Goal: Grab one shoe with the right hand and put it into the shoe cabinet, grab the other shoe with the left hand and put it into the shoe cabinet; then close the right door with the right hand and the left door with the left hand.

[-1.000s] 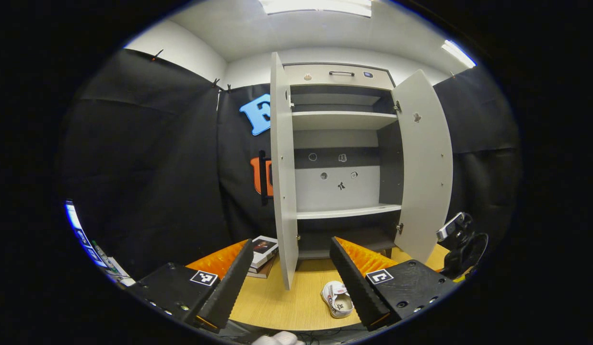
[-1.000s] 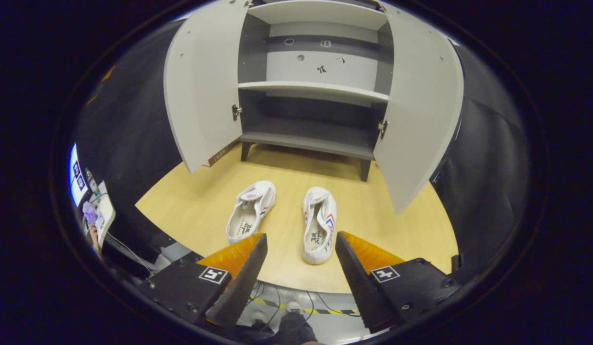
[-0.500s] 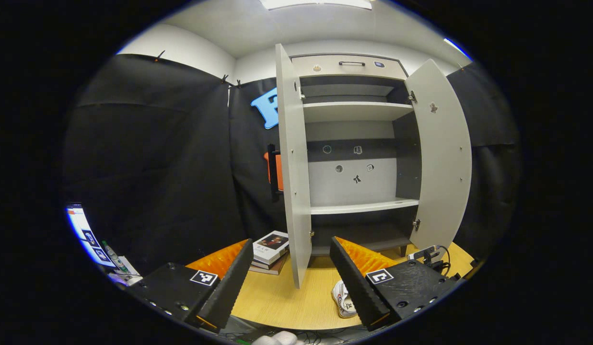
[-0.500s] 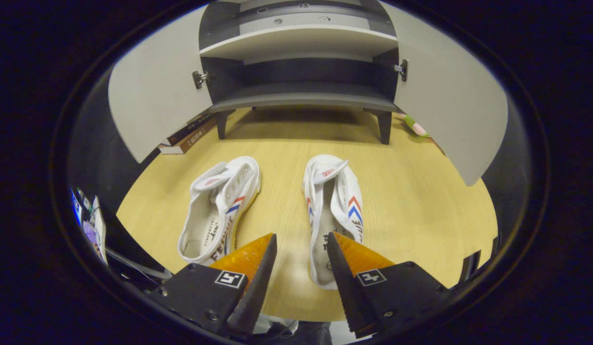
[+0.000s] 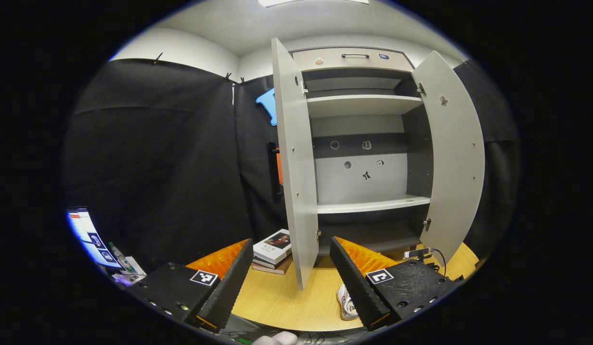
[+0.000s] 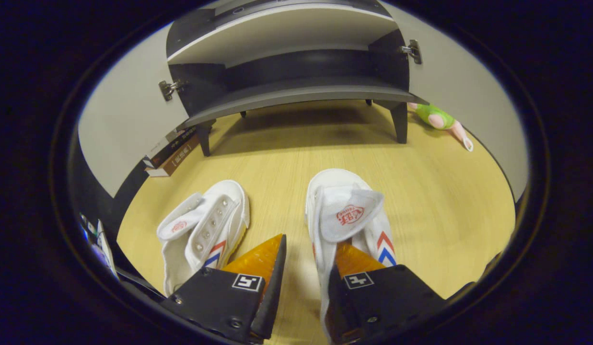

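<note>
Two white shoes with red and blue chevrons lie side by side on the wooden table (image 6: 435,191), toes toward the shoe cabinet (image 6: 301,93). My right gripper (image 6: 309,244) is low over the right shoe (image 6: 346,215). One finger is inside its opening and the other is outside its left wall, with a strip of table showing between; it is open. The left shoe (image 6: 205,230) lies untouched beside it. My left gripper (image 5: 291,242) hangs open and holds nothing, facing the cabinet (image 5: 368,206). Both doors (image 5: 296,167) (image 5: 457,158) stand wide. A bit of shoe (image 5: 346,306) peeks past its right finger.
A stack of books (image 6: 171,155) (image 5: 272,249) lies left of the cabinet behind the open left door. A green plush toy (image 6: 437,117) lies by the cabinet's right leg. A screen and small items (image 5: 87,235) sit at the far left. The cabinet's shelves are bare.
My right gripper has dropped forward onto the right shoe and its jaws have narrowed around the shoe's left wall. The left gripper has drifted slightly and stays open.
</note>
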Tool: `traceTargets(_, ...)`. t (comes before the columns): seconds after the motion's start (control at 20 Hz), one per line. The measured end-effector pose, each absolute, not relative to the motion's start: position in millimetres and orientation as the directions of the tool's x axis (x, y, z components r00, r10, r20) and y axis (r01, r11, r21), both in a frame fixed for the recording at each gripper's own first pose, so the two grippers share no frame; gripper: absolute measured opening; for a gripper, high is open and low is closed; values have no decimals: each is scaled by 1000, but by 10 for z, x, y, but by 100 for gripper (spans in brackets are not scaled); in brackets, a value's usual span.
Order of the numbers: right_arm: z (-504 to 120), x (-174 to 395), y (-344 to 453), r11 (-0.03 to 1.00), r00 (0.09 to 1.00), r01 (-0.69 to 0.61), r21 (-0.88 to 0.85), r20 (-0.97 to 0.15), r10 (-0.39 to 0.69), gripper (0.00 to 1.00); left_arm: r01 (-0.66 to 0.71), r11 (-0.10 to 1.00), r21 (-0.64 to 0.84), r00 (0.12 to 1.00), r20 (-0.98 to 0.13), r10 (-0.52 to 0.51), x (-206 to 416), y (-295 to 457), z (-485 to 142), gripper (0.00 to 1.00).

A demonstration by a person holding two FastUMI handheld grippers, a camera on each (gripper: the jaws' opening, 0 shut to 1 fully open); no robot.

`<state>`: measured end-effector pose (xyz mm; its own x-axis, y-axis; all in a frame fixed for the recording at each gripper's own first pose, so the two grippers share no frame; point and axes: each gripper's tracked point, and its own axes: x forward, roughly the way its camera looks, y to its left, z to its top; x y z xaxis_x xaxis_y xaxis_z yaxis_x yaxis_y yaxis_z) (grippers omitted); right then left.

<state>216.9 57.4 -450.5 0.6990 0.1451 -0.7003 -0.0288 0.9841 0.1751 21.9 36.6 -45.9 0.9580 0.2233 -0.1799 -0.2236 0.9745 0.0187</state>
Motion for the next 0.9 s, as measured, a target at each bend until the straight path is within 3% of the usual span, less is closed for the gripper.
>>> traceTargets(0.05, -4505, 2234, 545, 985, 705, -18, 170, -696, 134, 48, -227, 974, 17, 957, -183, 226, 230, 355, -465, 96)
traceTargets(0.1, -4515, 2273, 484, 986, 711, 5, 165, -694, 113, 38, -227, 974, 16, 956, -186, 226, 238, 345, -462, 96)
traceTargets(0.15, -4510, 2289, 468, 985, 711, 20, 173, -695, 107, 35, -229, 973, 17, 956, -186, 228, 253, 342, -472, 96)
traceTargets(0.2, -4502, 2294, 454, 984, 709, 11, 176, -695, 116, 14, -226, 974, 17, 956, -188, 225, 265, 320, -476, 96)
traceTargets(0.25, -4522, 2293, 436, 984, 706, 5, 177, -698, 122, 8, -224, 974, 15, 957, -186, 223, 282, 306, -466, 96)
traceTargets(0.6, -4150, 2231, 293, 978, 715, -25, 209, -680, 164, 5, -190, 982, 9, 967, -174, 189, 325, 207, -482, 97)
traceTargets(0.9, -3281, 2067, 290, 983, 780, -103, 155, -600, 176, 5, -144, 989, -16, 978, -155, 140, 320, 125, -485, 96)
